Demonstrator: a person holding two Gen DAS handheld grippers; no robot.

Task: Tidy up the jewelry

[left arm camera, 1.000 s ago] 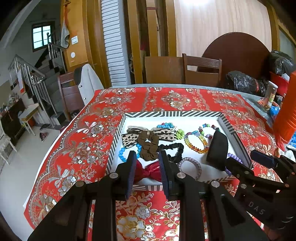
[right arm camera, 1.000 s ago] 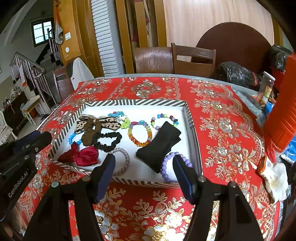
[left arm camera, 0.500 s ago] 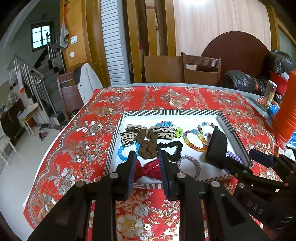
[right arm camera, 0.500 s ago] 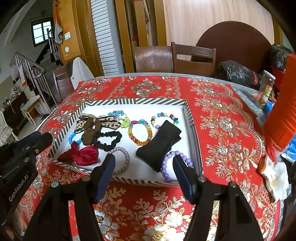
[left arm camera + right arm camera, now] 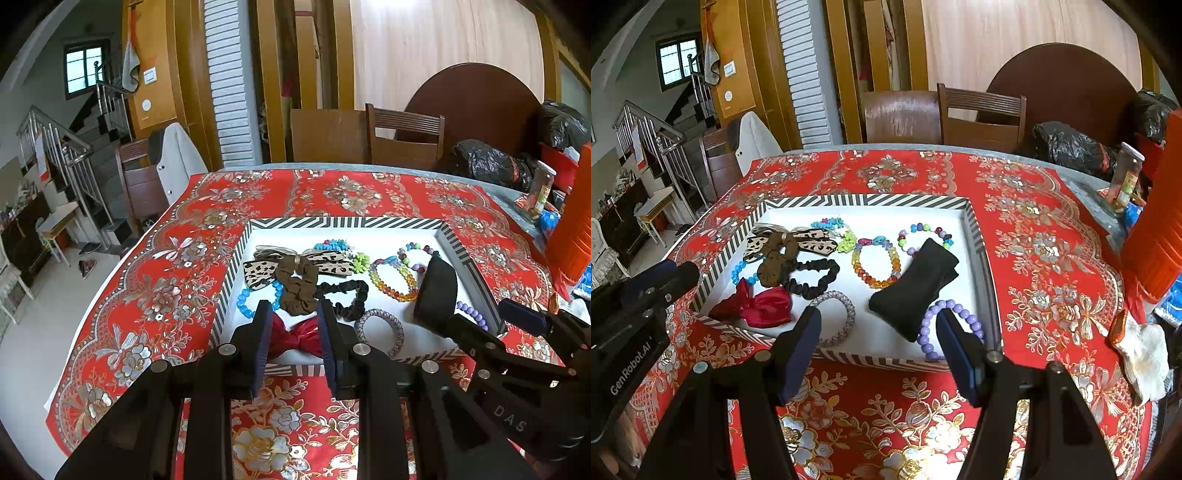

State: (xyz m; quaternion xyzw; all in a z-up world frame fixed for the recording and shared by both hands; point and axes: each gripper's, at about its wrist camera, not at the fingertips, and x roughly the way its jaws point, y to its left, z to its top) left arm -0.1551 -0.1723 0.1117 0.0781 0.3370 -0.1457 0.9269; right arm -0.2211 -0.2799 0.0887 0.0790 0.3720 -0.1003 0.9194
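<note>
A white tray with a striped rim (image 5: pixel 347 222) (image 5: pixel 868 199) lies on the red flowered tablecloth. In it are a red bow (image 5: pixel 295 338) (image 5: pixel 757 304), a leopard bow (image 5: pixel 258 271), a brown scrunchie (image 5: pixel 299 284), a black scrunchie (image 5: pixel 347 295), a grey spiral hair tie (image 5: pixel 842 310), a black pouch (image 5: pixel 912 288), and blue (image 5: pixel 243 302), rainbow (image 5: pixel 875 262) and purple (image 5: pixel 931 325) bead bracelets. My left gripper (image 5: pixel 293 325) hovers over the tray's near rim, open, with the red bow behind the gap. My right gripper (image 5: pixel 877 325) stands open and empty above the near rim, between the hair tie and the purple bracelet.
An orange-red container (image 5: pixel 572 229), a jar (image 5: pixel 541 192) and black plastic bags (image 5: pixel 487 162) crowd the table's right side. A white cloth (image 5: pixel 1145 350) lies near the right front. Wooden chairs (image 5: pixel 404 136) stand behind the table. The table's left edge drops to the floor.
</note>
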